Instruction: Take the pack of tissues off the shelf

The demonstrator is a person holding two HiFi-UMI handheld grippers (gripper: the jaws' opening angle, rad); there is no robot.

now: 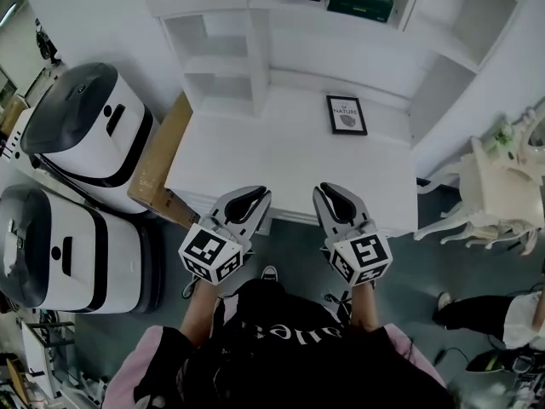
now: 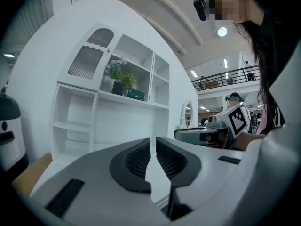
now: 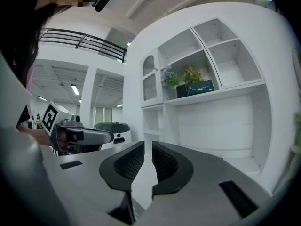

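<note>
**Pack of tissues** (image 1: 359, 0): lying flat on the open upper shelf (image 3: 230, 92) of the white unit, just beside a potted plant (image 3: 181, 81). Showing as a dark green block, judged to be the pack named in the task. Resting with a long face outward, probably so that it can be taken from the front. Not yet touched, and well apart from both grippers.

**Left gripper** (image 1: 245, 204): hovering over the near edge of the desk (image 1: 281, 156), pointing level toward the unit. Jaws pressed together, pinching nothing.

**Right gripper** (image 1: 336, 203): hovering alongside the left, near it but not touching, aiming the same way. Jaws likewise pressed together, with only bare desk showing beyond them.

**Framed print** (image 1: 347, 114): sitting at the back of the desk, below the shelf. Leaning or lying flat, not clear which.

**White domed machines** (image 1: 85, 122): standing on the floor at the desk's left, a cardboard sheet (image 1: 162, 156) leaning between them and the desk.

**Stage, as judged:** approaching only, with nothing grasped. Carrying both grippers closed and side by side is probably for compact travel. Next move calls for reaching up and across the desk, then spreading one gripper's jaws wide enough for the pack. Knocking the plant beside it is the main risk.
</note>
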